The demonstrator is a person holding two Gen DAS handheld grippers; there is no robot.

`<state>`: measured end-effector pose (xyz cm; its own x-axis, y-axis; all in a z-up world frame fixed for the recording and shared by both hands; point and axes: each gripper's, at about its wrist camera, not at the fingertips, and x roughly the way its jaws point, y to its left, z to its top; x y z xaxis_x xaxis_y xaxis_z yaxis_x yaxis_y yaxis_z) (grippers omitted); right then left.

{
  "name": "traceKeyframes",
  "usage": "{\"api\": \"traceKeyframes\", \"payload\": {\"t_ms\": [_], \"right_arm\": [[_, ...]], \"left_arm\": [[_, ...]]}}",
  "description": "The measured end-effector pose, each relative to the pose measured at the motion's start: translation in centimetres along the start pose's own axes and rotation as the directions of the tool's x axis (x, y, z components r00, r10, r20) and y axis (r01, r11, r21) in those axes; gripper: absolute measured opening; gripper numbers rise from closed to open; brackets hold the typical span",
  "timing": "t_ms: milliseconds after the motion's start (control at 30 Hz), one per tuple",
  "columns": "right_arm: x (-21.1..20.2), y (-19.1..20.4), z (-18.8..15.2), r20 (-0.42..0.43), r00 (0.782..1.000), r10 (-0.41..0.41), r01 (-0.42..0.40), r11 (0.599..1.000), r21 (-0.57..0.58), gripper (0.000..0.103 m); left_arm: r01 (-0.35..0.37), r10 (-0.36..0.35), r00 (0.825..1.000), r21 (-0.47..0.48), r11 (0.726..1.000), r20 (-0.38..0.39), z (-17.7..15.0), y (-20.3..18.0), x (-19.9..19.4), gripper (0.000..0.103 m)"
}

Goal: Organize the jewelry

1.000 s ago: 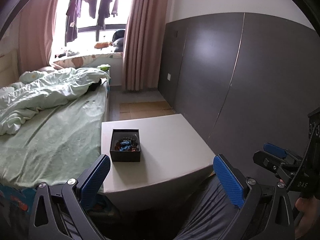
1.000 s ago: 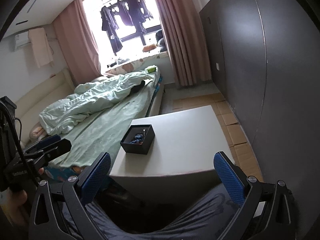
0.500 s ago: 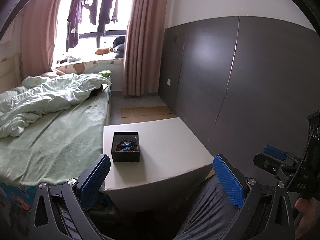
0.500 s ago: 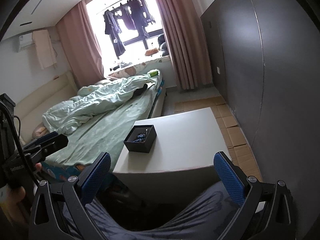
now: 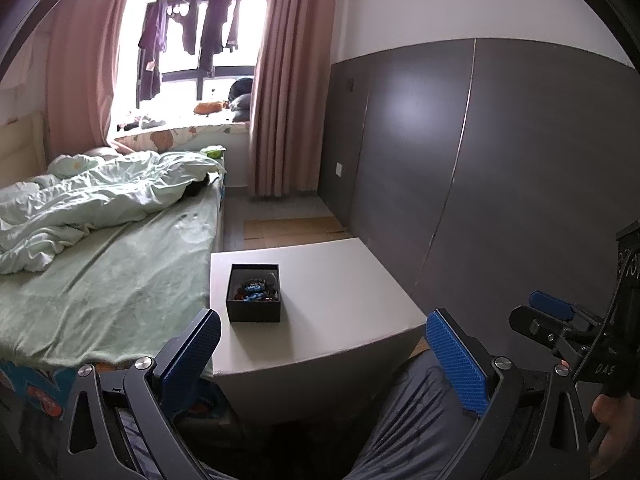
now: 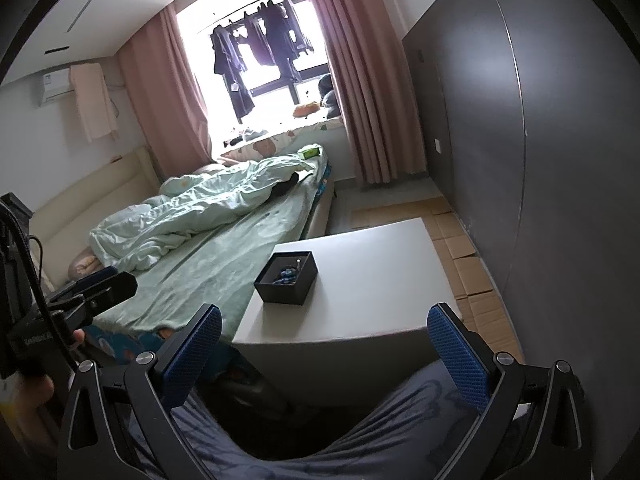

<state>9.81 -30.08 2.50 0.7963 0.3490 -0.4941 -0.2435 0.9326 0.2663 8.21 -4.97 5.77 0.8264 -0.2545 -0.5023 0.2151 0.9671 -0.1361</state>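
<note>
Jewelry [image 5: 255, 291] in box [image 5: 253, 313] on desk [image 5: 336, 300], ahead of both | right view alone shows air conditioner [image 6: 56, 85] | left gripper [image 5: 324, 354], right gripper [image 6: 325, 350] level, spread wide, empty

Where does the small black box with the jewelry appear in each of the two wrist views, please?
Left wrist view: the black box sits below centre, on the left part of the white table, just beyond the left claw's left finger.
Right wrist view: the black box sits near centre, at the table's left edge beside the bed.
Shared landmark: the window with hanging clothes.
</note>
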Motion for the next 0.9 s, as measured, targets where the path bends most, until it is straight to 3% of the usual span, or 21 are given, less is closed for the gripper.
{"api": "traceKeyframes", "payload": {"t_ms": [900], "right_arm": [[-0.49, -0.03, -0.18, -0.001, 1.0, 0.009, -0.009, 1.0, -0.011, 0.103]], "left_arm": [[-0.033, 0.033, 0.999, 0.003, 0.999, 0.014, -0.3, -0.14, -0.69, 0.103]]}}
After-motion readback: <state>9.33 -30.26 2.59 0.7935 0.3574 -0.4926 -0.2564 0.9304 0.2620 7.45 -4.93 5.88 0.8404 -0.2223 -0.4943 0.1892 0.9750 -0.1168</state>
